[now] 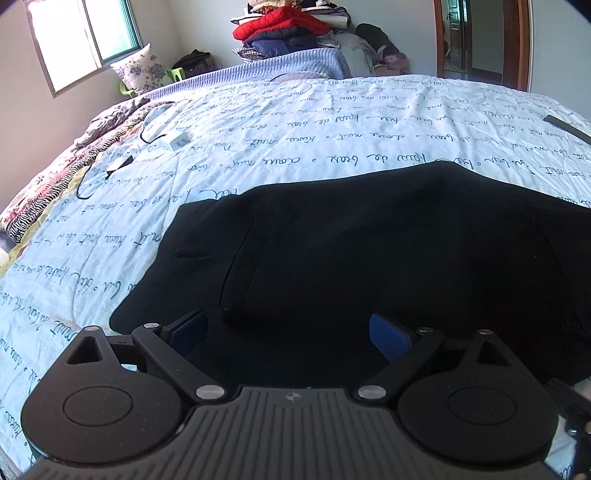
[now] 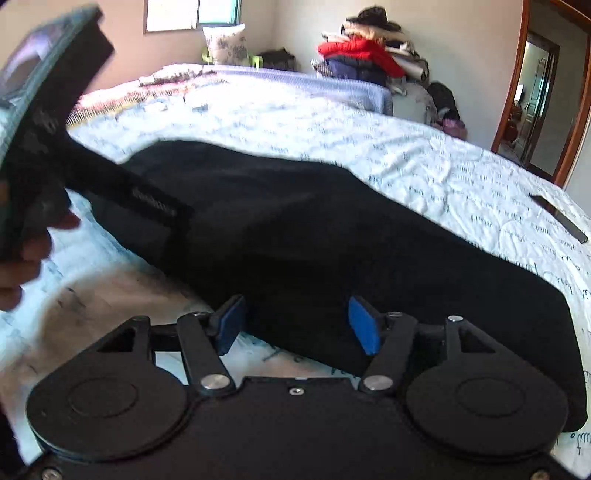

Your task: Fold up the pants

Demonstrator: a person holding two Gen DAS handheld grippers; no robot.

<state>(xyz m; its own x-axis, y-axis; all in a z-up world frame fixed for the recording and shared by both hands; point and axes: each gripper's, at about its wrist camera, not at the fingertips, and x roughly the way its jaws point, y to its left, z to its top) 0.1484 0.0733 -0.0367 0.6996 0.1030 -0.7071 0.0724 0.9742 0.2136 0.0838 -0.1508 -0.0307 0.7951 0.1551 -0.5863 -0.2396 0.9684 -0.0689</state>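
Note:
Black pants (image 1: 351, 251) lie spread flat on the bed's white sheet with script print (image 1: 295, 122). My left gripper (image 1: 290, 332) hovers over their near edge, its blue pads (image 1: 389, 338) wide apart and nothing pinched between them. In the right wrist view the pants (image 2: 314, 229) run from upper left to lower right. My right gripper (image 2: 297, 325) is open above their near edge, and the fabric lies below the gap without being pressed. The left tool's body (image 2: 40, 122) and the hand (image 2: 22, 258) holding it show at the left of that view.
A white charger with a black cable (image 1: 177, 140) and a patterned blanket (image 1: 55, 177) lie on the bed's left side. A dark flat strip (image 1: 569, 127) rests at the right. Beyond the bed are piled clothes (image 1: 284, 29), a pillow (image 1: 144, 68) and a doorway (image 1: 476, 37).

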